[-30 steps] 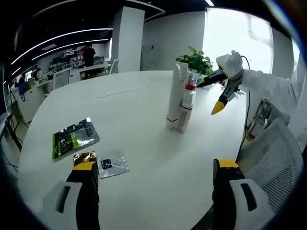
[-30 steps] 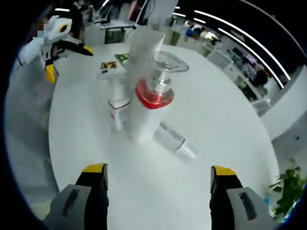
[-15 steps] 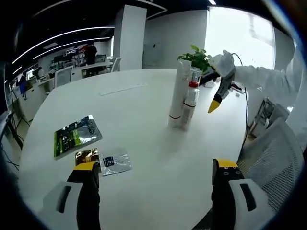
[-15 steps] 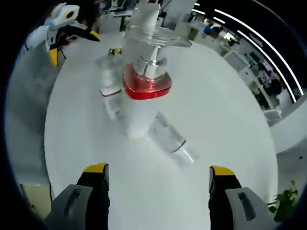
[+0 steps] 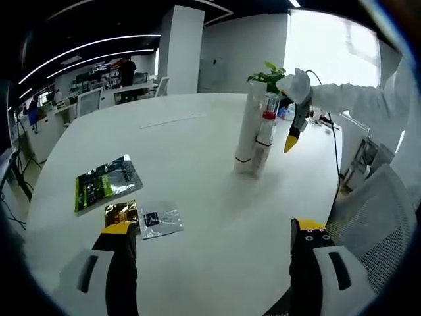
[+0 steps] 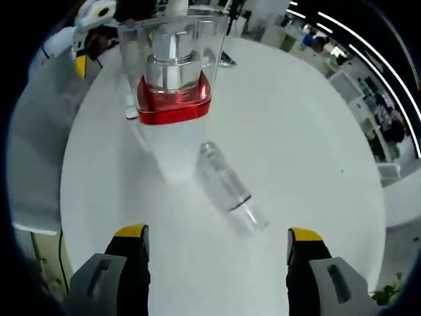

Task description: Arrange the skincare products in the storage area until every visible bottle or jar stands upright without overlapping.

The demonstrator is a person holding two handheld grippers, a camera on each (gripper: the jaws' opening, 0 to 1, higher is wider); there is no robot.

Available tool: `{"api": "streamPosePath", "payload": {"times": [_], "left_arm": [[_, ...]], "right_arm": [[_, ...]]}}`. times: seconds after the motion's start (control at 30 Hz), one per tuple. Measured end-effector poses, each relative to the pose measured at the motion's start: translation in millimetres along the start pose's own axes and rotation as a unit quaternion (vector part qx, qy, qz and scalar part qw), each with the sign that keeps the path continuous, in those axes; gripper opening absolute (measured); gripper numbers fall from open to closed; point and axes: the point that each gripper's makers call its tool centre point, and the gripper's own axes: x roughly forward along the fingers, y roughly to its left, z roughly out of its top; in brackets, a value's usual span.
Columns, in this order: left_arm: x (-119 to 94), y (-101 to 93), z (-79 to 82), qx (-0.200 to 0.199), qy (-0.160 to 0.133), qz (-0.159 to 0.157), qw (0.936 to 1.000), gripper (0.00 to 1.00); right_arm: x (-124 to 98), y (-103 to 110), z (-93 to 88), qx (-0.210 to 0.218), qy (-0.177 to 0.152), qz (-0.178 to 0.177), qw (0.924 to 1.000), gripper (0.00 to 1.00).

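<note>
Clear bottle [image 6: 227, 191] lies tipped beside the red-collared pump bottle [image 6: 172, 108] on the white surface [image 6: 309, 131]. Right gripper [image 6: 217, 247], fingers spread and empty, should straddle its midsection squarely, avoiding the pump bottle.

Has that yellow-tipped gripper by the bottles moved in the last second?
Yes. In the left gripper view, the right gripper has closed in on the standing red-collared bottle; its tip now sits just beside it.

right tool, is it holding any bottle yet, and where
Nothing is held. The right tool is open above the table, its jaws apart and empty, short of the lying clear bottle and the red-collared pump bottle.
</note>
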Motion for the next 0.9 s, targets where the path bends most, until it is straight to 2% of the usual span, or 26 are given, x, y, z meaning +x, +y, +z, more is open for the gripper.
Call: {"api": "streamPosePath", "payload": {"times": [0.27, 0.43, 0.7, 0.8, 0.9], "left_arm": [[0.2, 3.4, -1.2, -0.004, 0.001, 0.004, 1.0, 0.91], [0.1, 4.7, -2.2, -0.006, 0.004, 0.006, 1.0, 0.9], [-0.5, 8.0, -2.4, -0.014, 0.002, 0.01, 0.9999, 0.89], [-0.4, 8.8, -3.2, -0.014, 0.005, 0.011, 0.9998, 0.89], [-0.3, 9.2, -3.8, -0.014, 0.006, 0.011, 0.9998, 0.88]], "right_arm": [[14.1, -11.7, 0.5, -0.018, 0.001, 0.015, 0.9997, 0.74], [21.9, -16.6, 2.0, -0.02, 0.001, 0.018, 0.9996, 0.64], [35.1, -13.8, 1.2, -0.01, 0.013, 0.045, 0.9988, 0.65], [39.3, -14.5, -0.4, -0.012, 0.019, 0.047, 0.9986, 0.62], [41.4, -19.0, 3.2, -0.013, 0.009, 0.052, 0.9985, 0.61]]}}
